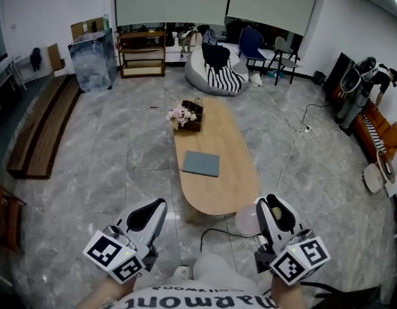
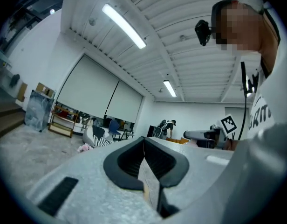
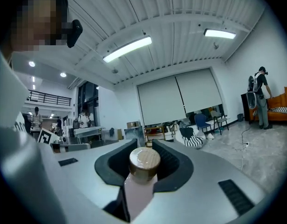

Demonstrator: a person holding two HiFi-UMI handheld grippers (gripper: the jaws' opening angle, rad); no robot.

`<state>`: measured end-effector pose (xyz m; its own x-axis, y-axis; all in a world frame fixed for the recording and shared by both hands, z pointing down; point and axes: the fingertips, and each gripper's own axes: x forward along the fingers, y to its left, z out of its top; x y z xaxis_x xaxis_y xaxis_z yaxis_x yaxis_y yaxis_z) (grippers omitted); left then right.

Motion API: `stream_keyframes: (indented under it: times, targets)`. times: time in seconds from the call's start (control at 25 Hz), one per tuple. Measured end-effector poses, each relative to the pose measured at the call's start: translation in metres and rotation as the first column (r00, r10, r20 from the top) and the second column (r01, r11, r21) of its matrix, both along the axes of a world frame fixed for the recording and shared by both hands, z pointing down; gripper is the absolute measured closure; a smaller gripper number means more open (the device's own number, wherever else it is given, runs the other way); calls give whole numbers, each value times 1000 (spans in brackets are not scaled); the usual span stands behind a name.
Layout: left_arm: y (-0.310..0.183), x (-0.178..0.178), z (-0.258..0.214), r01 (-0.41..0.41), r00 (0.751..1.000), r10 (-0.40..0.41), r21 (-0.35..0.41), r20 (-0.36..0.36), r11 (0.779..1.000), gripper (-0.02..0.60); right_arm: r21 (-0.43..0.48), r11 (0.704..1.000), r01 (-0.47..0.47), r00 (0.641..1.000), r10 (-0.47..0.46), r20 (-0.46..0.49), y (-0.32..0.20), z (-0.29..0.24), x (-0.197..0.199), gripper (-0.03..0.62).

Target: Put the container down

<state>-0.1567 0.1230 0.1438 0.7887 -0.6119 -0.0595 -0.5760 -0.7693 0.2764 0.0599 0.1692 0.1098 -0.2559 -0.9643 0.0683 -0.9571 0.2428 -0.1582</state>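
Note:
My right gripper (image 1: 268, 206) is shut on a pale pink container (image 1: 247, 219), held low over the floor just off the near end of the oval wooden table (image 1: 227, 188). In the right gripper view the container's round wooden lid (image 3: 144, 159) stands up between the dark pads of the right gripper (image 3: 141, 144), and its pink body (image 3: 136, 195) runs down between them. My left gripper (image 1: 154, 208) hangs at the lower left, away from the table. Seen in the left gripper view, the left gripper (image 2: 143, 144) has its pads pressed together with nothing between them.
On the table stand a box of flowers (image 1: 185, 116) at the far end and a flat blue-grey pad (image 1: 201, 163) in the middle. A black cable (image 1: 214, 232) lies on the floor near the table's front. A beanbag (image 1: 214, 73), a shelf (image 1: 142, 51) and chairs stand at the back.

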Motion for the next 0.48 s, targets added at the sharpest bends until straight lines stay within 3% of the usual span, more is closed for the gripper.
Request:
stream_keyframes:
  times: [0.2, 0.48]
  targets:
    - [-34, 9, 31, 14, 1000, -16, -121, -22, 993, 566, -54, 995, 80, 996, -78, 35, -58, 25, -5, 490]
    - [-97, 46, 43, 31, 999, -33, -148, -6, 988, 566, -103, 980, 172, 985, -170, 26, -152, 52, 15, 490]
